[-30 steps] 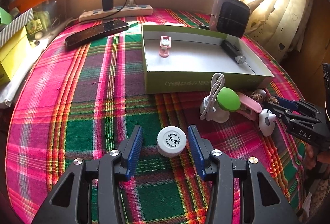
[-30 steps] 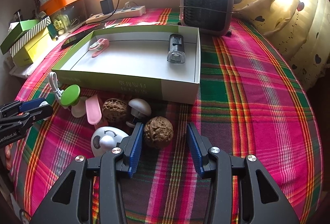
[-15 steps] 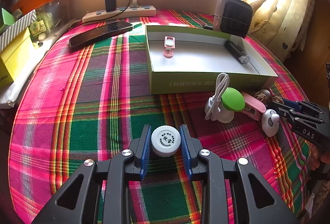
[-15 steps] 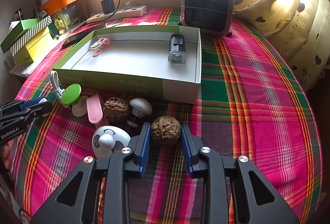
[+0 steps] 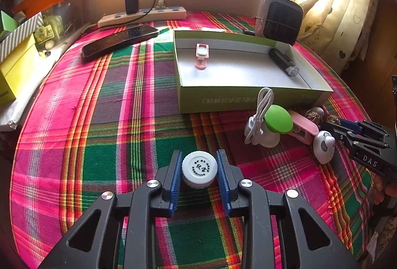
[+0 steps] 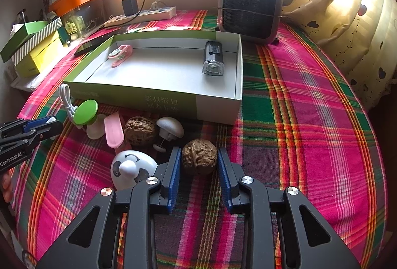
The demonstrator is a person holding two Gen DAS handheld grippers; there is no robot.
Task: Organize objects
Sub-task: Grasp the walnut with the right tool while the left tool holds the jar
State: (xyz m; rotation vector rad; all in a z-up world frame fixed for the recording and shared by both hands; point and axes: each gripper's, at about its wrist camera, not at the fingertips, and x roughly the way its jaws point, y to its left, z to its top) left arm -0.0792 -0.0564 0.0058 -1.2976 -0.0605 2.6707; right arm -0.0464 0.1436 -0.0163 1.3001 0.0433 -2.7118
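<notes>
We've got the left gripper (image 5: 199,176) clamped on the white bottle cap (image 5: 199,168), and the right gripper (image 6: 199,169) pinched on a walnut (image 6: 199,159), both low over the plaid cloth (image 6: 310,120). In the green box (image 6: 215,104): only a pink clip (image 6: 119,53) and a bike light (image 6: 213,61). Second walnut (image 6: 140,130), cable (image 6: 67,101), green knob (image 6: 86,112) wait outside, so we're early. Bench beneath a sunny window, curtain (image 6: 347,8) right.

cloth (image 5: 99,125): woven plaid, matt
cap (image 5: 199,168): white plastic, smooth, ribbed rim
walnut (image 6: 199,160): rough, wrinkled shell
box (image 6: 139,98): paper card, matt
pads (image 6: 175,169): blue, ribbed
phone (image 5: 120,39): glossy black
</notes>
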